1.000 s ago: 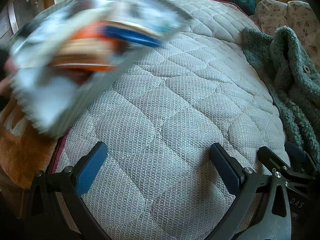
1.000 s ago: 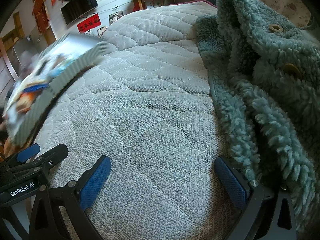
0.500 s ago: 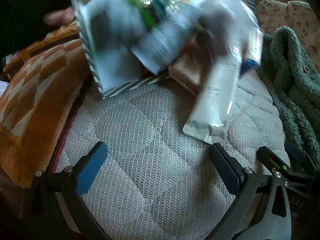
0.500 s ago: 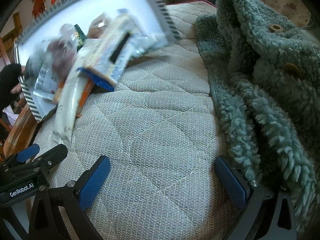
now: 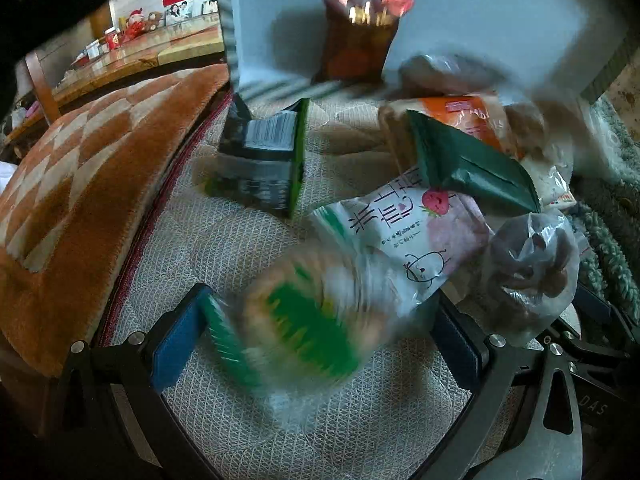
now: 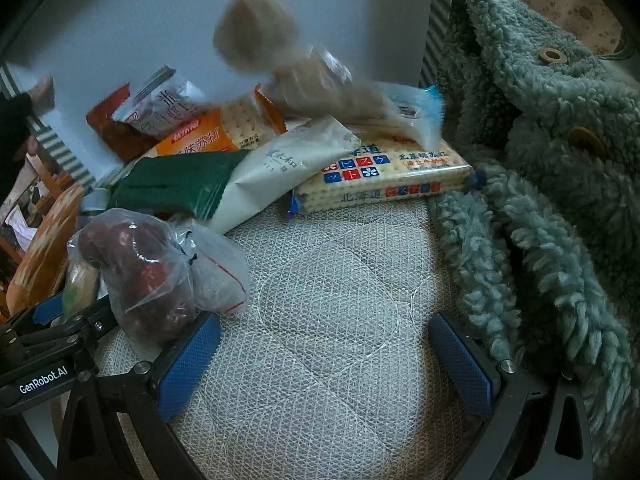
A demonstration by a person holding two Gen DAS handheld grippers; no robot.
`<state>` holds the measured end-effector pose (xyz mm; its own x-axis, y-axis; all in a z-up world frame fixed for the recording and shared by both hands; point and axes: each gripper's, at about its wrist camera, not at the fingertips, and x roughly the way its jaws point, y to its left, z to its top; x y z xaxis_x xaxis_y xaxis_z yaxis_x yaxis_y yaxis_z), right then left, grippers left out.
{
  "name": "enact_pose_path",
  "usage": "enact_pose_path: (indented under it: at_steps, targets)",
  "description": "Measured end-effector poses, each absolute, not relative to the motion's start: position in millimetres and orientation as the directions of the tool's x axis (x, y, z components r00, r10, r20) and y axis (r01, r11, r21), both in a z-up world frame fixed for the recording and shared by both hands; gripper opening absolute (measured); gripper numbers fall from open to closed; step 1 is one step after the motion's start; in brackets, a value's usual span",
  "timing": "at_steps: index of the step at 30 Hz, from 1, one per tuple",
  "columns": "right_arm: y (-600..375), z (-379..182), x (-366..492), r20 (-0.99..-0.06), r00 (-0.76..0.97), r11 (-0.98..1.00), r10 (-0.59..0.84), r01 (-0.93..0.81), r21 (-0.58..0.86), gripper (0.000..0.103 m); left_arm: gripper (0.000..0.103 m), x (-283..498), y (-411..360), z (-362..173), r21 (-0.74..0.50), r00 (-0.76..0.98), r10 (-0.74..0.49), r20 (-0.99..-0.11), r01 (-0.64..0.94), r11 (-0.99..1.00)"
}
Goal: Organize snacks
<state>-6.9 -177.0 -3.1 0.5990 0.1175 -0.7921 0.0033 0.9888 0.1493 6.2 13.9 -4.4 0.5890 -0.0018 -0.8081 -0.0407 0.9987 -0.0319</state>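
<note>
Snack packets that half a second ago were sliding out of a tipped tray now lie scattered across the quilted mattress, several blurred in mid-fall.

Left wrist view: the left gripper rests wide open, gripping nothing, while a blurred green-and-clear packet tumbles between its fingers. Beyond it lie a white strawberry-print packet, a dark green pouch, a dark box with a barcode and a clear bag of dark fruit. A red-brown bag sits against the white tray. An orange checked blanket lies at left.

Right wrist view: the right gripper is likewise spread open and empty over bare mattress. The fruit bag leans on its left finger. A cracker pack lies just beside a teal fleece coat.
</note>
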Motion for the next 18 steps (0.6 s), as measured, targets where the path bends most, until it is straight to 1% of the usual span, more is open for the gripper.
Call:
enact_pose_path:
  at_steps: [18]
  targets:
    - [-176.8, -3.1, -6.7, -0.792, 0.599, 0.989, 0.118, 0.003, 0.15, 0.103, 0.103, 6.8, 13.5, -5.0, -0.034, 0.592, -0.003, -0.806, -0.042, 0.999]
